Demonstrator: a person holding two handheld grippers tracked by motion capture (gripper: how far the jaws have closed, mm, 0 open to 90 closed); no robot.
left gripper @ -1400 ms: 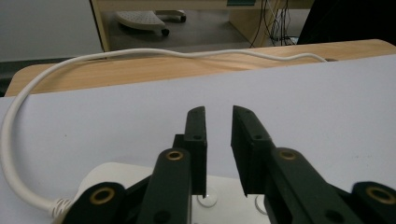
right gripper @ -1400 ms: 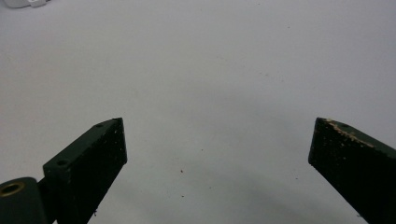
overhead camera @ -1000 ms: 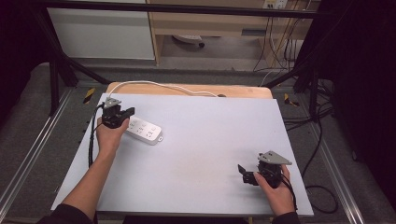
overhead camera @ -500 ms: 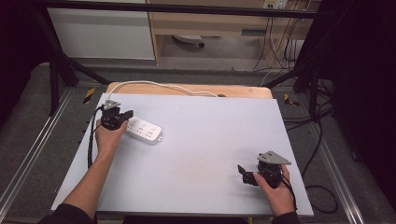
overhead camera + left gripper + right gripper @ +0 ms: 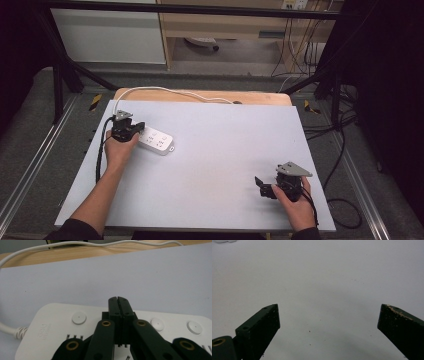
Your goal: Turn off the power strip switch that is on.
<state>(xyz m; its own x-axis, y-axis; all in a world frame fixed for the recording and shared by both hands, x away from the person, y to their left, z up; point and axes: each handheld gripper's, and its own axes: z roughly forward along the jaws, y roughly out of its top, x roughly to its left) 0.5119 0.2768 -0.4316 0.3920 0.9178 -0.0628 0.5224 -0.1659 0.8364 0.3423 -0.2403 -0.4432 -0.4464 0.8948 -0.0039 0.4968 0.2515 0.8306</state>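
The right gripper (image 5: 329,322) held its two black jaws wide apart over the bare pale grey table (image 5: 322,277), with nothing between them. Pale crumbs clung to the upper edge of the right-hand jaw. A bit of a white thing (image 5: 223,241) sat at the top left edge, too cut off to identify.

1. Even overhead light brightens the table (image 5: 220,150); the room's edges at left and right fall into darkness.
2. Shadows are soft and faint.
3. Both gripper views look soft, the near jaws blurred.
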